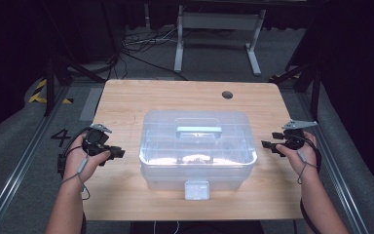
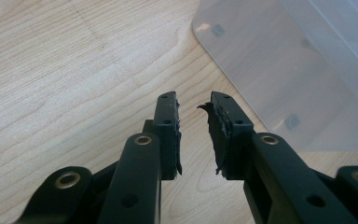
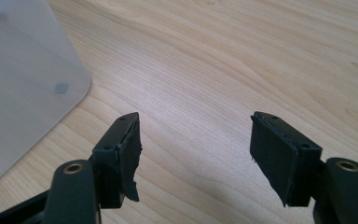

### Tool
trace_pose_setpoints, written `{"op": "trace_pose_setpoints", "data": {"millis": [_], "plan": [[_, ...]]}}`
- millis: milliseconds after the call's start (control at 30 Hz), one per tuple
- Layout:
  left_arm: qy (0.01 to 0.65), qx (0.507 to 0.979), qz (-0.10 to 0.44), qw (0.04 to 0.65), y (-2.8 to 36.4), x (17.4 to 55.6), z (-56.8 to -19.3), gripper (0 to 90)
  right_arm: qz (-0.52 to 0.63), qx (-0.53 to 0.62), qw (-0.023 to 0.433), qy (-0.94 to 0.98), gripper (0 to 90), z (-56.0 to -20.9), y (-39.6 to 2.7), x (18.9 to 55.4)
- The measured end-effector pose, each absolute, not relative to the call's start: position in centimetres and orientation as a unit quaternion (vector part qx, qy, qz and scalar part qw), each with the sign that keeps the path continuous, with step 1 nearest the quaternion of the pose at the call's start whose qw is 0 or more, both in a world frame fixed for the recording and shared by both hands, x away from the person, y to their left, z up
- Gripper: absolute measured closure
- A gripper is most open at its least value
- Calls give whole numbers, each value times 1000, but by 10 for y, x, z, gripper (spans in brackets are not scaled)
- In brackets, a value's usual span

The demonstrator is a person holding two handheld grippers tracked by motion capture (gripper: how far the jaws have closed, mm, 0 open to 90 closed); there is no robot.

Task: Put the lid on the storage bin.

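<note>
Two grippers flank the clear box [image 1: 197,146] — left gripper [image 1: 118,153] narrowly parted, right gripper [image 1: 269,140] wide, both empty.

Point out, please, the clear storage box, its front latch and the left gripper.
clear storage box [image 1: 197,146], high view, on the lid's top.
front latch [image 1: 196,190], high view, on the clasp's middle.
left gripper [image 2: 193,135], left gripper view, midway between its fingertips.

Box [image 1: 197,146] mid table [image 1: 126,97]; tongs L [image 1: 111,152] & R [image 1: 271,142].
</note>
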State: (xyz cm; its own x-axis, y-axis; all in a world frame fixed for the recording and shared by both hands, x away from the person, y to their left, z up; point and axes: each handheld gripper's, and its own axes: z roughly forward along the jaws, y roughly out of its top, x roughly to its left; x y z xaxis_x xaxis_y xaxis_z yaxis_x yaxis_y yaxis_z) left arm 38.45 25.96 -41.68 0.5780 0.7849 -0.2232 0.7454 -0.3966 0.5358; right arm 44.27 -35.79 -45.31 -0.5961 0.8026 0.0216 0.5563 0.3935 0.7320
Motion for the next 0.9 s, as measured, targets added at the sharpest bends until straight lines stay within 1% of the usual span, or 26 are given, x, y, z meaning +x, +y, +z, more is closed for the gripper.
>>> {"op": "trace_pose_setpoints", "data": {"millis": [400, 500, 633, 667, 900], "plan": [[457, 837, 24, 299, 260, 389, -424, 720, 325, 418, 157, 834, 255, -478, -348, 443], [454, 839, 25, 300, 260, 389, -425, 719, 319, 416, 162, 836, 236, -483, -346, 442], [453, 839, 20, 300, 260, 390, -428, 719, 323, 418, 160, 834, 175, -489, -343, 441], [453, 840, 21, 299, 260, 390, -429, 719, 326, 416, 158, 834, 147, -492, -342, 440], [449, 841, 24, 302, 259, 391, -431, 697, 339, 402, 168, 834, 149, -492, -337, 438]]}}
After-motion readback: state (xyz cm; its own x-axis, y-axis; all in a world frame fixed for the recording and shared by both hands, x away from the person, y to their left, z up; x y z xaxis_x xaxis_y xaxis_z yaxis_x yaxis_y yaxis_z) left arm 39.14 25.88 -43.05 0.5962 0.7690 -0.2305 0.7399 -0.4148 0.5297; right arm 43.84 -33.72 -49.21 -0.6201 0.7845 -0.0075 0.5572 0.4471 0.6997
